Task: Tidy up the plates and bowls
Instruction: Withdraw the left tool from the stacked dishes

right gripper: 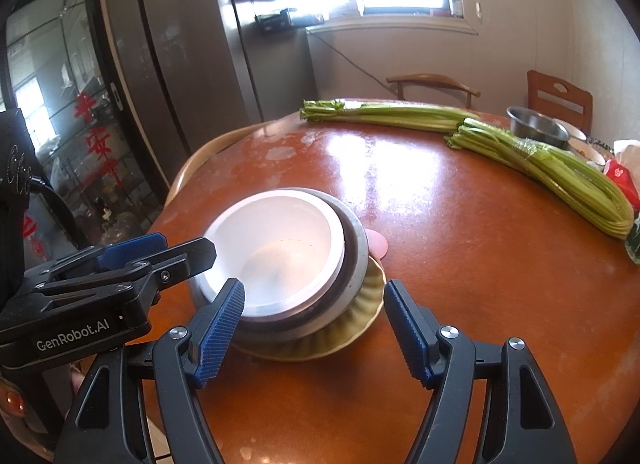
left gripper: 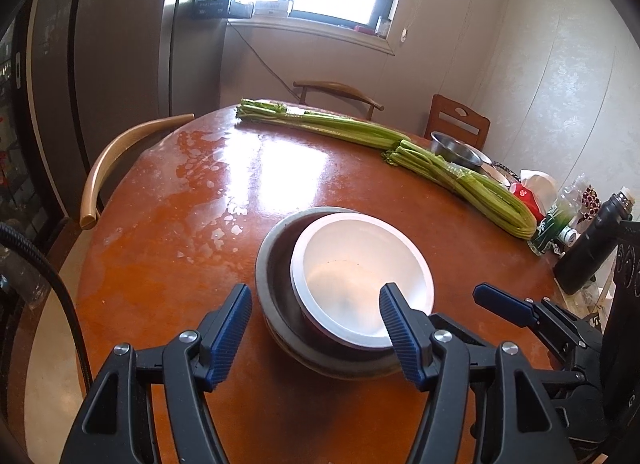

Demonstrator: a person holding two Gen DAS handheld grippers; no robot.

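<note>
A white bowl (left gripper: 360, 276) (right gripper: 276, 248) sits nested in a grey steel bowl (left gripper: 268, 264) (right gripper: 358, 252) on the round brown table (left gripper: 168, 264) (right gripper: 480, 264). In the right wrist view a yellow-green fluted plate (right gripper: 360, 320) lies under the stack, with a pink piece (right gripper: 379, 244) showing behind it. My left gripper (left gripper: 316, 320) hangs open just in front of the stack, holding nothing. My right gripper (right gripper: 314, 308) (left gripper: 500, 304) is open too, on the stack's right side, with nothing between its fingers.
Two celery bundles (left gripper: 460, 179) (right gripper: 560, 171) lie across the far side of the table. A second steel bowl (left gripper: 456, 149) (right gripper: 536, 125) stands at the back right beside small dishes. Bottles and a black flask (left gripper: 592, 240) crowd the right edge. Chairs ring the table.
</note>
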